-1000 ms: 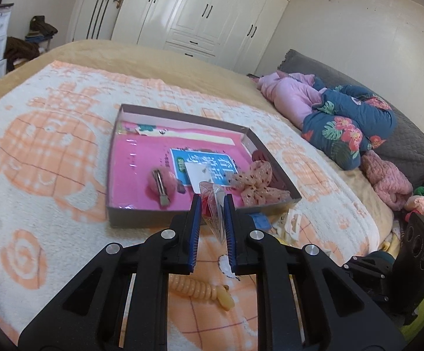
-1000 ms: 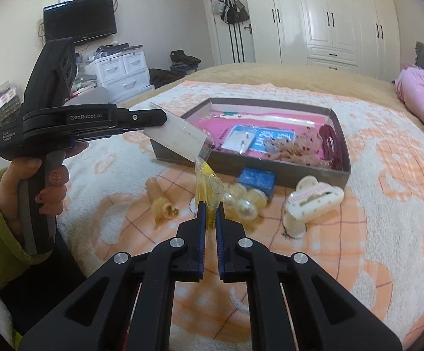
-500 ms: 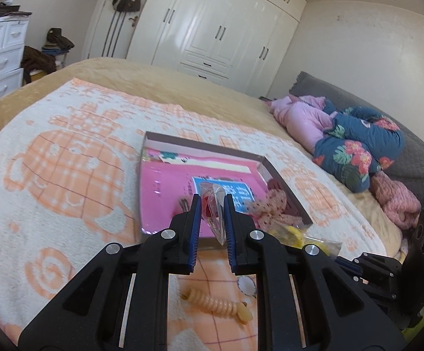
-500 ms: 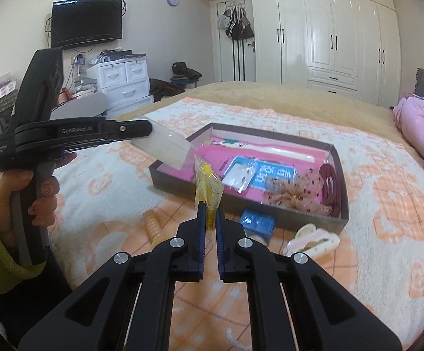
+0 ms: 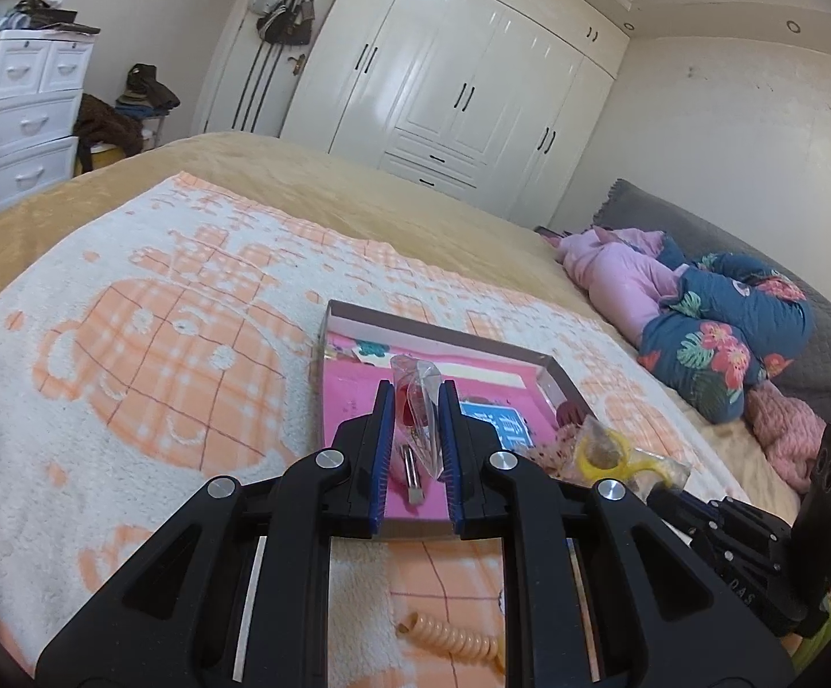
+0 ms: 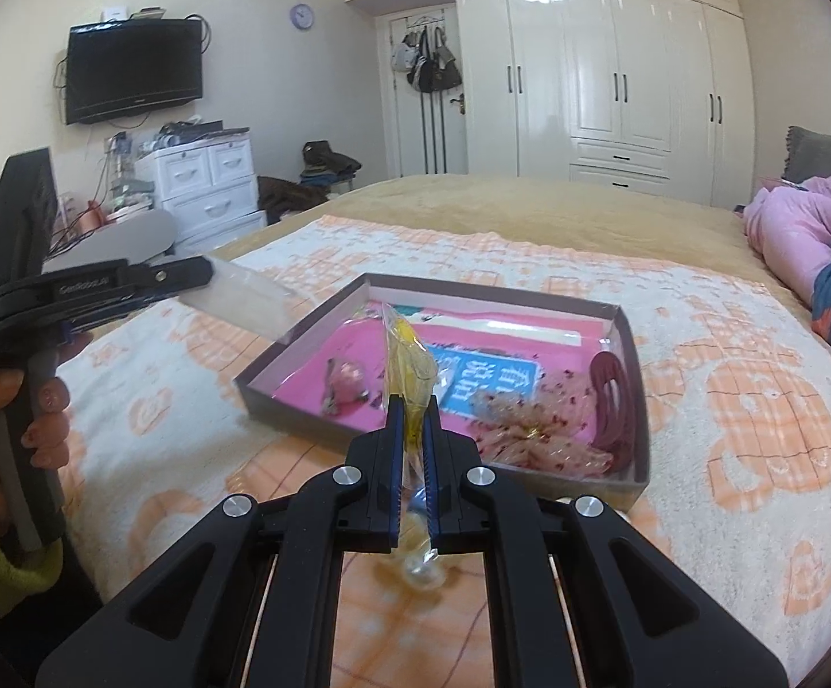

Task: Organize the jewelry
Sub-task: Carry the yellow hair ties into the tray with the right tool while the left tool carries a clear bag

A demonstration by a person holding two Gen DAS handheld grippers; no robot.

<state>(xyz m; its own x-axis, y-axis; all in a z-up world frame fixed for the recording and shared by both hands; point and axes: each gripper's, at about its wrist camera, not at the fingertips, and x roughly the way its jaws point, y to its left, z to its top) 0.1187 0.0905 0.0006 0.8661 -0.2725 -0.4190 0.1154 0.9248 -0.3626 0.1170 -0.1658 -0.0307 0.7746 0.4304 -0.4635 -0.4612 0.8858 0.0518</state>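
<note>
My left gripper [image 5: 415, 395] is shut on a clear plastic bag with a red piece inside [image 5: 415, 401], held above the near side of the open grey box [image 5: 444, 335] with a pink lining. My right gripper [image 6: 412, 407] is shut on a clear bag holding a yellow piece [image 6: 409, 367], raised in front of the same box [image 6: 627, 332]. That yellow bag also shows in the left wrist view [image 5: 610, 453]. The left gripper with its clear bag shows at the left of the right wrist view [image 6: 209, 275]. The box holds a pink hair clip [image 6: 346, 375], a dark red hair tie [image 6: 613, 395], a speckled scrunchie [image 6: 535, 430] and a blue card [image 6: 484, 378].
The box lies on an orange-and-white blanket [image 5: 157, 344] on a bed. A beige coil hair tie [image 5: 455, 639] lies on the blanket near me. Folded clothes [image 5: 719, 332] are piled at the right. A white pearl piece [image 6: 424, 573] lies under my right gripper.
Both grippers have risen and drawn back with their bags still held. The box now sits farther away and lower in both views.
</note>
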